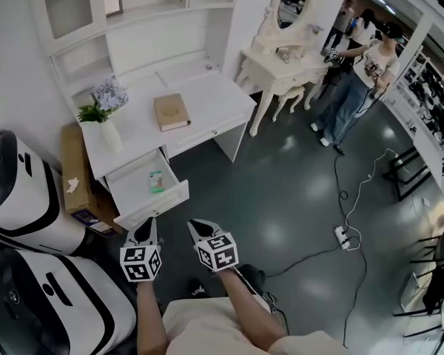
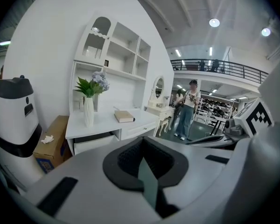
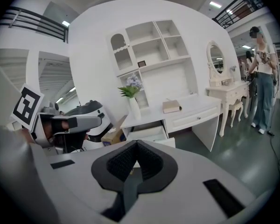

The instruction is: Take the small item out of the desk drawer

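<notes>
– Small item (image 1: pixel 156 181): where does it lie?
– On the floor of the open drawer (image 1: pixel 133 174), pale green and flat, with nothing touching it. But let me start nearer.
– The claws, then?
– Both are low in the head view, side by side, tips pointing toward the drawer front. The left gripper (image 1: pixel 145 225) has its jaws pressed fully together with nothing between them; its own view shows the dark pads (image 2: pixel 126 160) meeting. The right gripper (image 1: pixel 197 228) is the same, jaws closed and empty.
– Does either reach the item?
– No. Both are on the near side of the drawer front, and the item lies inside, beyond them.
– And past the drawer?
– It is pulled out from the left side of a white desk (image 1: pixel 214 95). On the desktop a white vase (image 1: pixel 109 135) of flowers stands at the left end, and a tan book (image 1: pixel 171 112) lies near the middle. A cardboard box (image 1: pixel 74 170) sits on the floor left of the desk.
– Farther still?
– A white dressing table (image 1: pixel 277 69) with an oval mirror (image 1: pixel 291 4), and beside it people (image 1: pixel 355 72) standing.
</notes>
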`<state>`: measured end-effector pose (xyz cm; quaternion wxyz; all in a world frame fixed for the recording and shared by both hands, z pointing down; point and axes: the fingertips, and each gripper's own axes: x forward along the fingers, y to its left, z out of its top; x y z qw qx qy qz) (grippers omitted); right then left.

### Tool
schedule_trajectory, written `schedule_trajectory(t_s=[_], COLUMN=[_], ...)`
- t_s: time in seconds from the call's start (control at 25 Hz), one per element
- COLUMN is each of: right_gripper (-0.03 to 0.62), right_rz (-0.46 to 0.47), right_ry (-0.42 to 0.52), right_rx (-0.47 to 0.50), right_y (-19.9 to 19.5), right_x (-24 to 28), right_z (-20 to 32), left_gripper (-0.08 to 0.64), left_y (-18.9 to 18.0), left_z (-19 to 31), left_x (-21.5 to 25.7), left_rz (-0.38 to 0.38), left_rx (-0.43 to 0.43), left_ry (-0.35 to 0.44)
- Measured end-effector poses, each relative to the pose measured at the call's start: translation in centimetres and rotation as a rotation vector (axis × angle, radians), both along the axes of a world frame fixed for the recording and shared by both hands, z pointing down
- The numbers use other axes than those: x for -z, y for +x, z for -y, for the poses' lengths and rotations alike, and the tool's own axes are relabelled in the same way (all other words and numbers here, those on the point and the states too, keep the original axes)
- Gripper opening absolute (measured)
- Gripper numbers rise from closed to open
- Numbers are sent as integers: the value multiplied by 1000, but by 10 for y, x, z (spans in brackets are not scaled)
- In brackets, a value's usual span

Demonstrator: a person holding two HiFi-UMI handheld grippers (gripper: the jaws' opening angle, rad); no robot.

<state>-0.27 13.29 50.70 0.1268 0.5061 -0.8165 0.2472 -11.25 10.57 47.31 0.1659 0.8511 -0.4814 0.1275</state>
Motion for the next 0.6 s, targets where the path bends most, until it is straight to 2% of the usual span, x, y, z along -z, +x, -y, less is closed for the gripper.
schedule_trajectory(t_s=[0.36,0.6], right_gripper=[25,25], right_rz=[-3,-3], right_ry=[-18,-29], right_rx=[26,59], right_y=[-11,-7], right_x=[-13,-17], right_z=[52,113], left_gripper=[17,17], left_y=[-15,-15], left_z=[40,93], left_x=[-21,-33], left_rz=[-9,33], left_rx=[29,40], left_ry=[-37,-66])
